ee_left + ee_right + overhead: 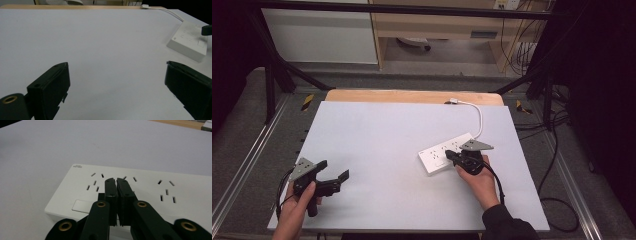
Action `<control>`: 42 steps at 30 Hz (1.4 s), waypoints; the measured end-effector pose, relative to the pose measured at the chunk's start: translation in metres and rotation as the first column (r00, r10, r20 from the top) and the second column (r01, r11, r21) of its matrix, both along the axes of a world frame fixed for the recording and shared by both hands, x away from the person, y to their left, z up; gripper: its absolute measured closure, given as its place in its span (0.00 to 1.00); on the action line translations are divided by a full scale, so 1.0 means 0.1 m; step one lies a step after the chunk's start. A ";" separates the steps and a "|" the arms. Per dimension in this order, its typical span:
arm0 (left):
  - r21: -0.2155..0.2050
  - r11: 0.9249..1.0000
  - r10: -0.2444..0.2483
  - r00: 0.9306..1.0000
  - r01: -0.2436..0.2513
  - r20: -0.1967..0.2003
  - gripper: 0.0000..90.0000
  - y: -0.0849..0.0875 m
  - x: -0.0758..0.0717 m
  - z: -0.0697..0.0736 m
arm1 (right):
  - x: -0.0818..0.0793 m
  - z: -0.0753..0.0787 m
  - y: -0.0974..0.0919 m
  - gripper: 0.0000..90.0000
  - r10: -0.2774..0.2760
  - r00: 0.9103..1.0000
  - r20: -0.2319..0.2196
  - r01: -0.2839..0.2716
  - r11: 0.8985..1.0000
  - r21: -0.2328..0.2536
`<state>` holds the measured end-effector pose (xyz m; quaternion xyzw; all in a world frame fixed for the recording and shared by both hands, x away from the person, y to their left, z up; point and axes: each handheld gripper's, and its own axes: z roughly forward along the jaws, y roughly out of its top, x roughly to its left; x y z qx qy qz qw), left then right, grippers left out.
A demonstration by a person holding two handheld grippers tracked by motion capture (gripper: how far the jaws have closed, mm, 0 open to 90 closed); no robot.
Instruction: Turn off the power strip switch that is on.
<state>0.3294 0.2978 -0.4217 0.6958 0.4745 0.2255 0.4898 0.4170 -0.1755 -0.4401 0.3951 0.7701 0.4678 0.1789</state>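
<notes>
The high view takes in the whole pale surface (377, 150), its wooden far edge, the white power strip (447, 152) lying right of centre with its cord (478, 117) curving back to that edge, and both hands, the left gripper (334, 181) low at the near left corner, well apart from the strip. The left gripper view shows its jaws spread wide over bare surface with nothing between them, the strip (190, 41) far off at the right. The right gripper view alone shows the strip's socket slots and flat switch (81, 206), with the right gripper (116, 180) poised over the strip's face, jaws pressed together and holding nothing.
</notes>
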 end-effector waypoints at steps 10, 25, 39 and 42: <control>0.002 1.000 0.000 1.000 0.000 0.001 0.07 0.00 0.00 0.00 | -0.01 0.07 -0.04 0.80 -0.028 0.999 0.023 0.026 0.997 0.073; 0.000 1.000 0.002 1.000 -0.002 0.000 0.07 0.00 0.00 0.00 | 0.00 0.19 -0.08 0.35 -0.089 0.996 0.028 0.084 0.985 0.150; 0.002 1.000 0.001 1.000 -0.001 -0.001 0.07 0.00 0.00 0.00 | 0.00 0.24 -0.09 0.04 -0.155 0.987 0.033 0.149 0.979 0.137; 0.002 1.000 0.001 1.000 -0.001 -0.001 0.07 0.01 0.00 0.00 | 0.00 0.24 -0.11 0.03 -0.158 0.987 0.021 0.154 0.978 0.137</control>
